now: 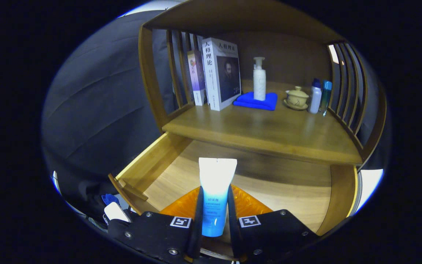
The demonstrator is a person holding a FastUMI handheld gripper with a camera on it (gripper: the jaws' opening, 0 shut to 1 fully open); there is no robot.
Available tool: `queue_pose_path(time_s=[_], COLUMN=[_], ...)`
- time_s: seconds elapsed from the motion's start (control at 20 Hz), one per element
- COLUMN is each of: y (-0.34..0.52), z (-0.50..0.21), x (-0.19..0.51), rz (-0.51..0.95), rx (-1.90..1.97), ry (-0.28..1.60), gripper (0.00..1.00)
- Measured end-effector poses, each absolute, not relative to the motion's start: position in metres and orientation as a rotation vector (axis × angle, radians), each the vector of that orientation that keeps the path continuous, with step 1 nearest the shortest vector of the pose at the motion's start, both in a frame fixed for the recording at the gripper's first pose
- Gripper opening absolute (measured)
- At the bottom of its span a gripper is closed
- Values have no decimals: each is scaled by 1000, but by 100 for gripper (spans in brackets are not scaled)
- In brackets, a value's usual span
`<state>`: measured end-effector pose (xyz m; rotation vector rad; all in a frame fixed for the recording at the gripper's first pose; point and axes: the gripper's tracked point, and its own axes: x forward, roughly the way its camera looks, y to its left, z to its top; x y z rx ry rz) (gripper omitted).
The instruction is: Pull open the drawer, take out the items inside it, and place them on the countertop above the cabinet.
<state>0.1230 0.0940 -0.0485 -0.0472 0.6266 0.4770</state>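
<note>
Wooden countertop (269, 128) carries two books (218, 73), one pump bottle (259, 79) on one blue cloth (256, 101), one lidded cup (297, 97) and two small bottles (321, 96). Below, over the open drawer (152, 165), we see our gripper (214, 216) clamped on one tube (215, 194), an orange packet (249, 203) beneath.

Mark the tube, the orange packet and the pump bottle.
tube (214, 194): gripper view, mid body, between the gripper (214, 220) fingers, both pressing on it.
orange packet (180, 207): gripper view, exposed part left of the tube, in the open drawer.
pump bottle (259, 84): gripper view, body, on the blue cloth.
</note>
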Motion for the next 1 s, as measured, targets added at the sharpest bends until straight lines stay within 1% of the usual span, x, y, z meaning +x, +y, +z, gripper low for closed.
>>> queue_pose_path(time_s=[0.2, 0.55, 0.85, 1.0], y=[95, 92, 77, 68], z=[-21, 21, 8, -5], x=[142, 207, 263, 283], rz=[461, 377, 242, 184], rx=[14, 119, 109, 80], ry=[583, 486, 463, 452], gripper=[33, 33, 34, 37])
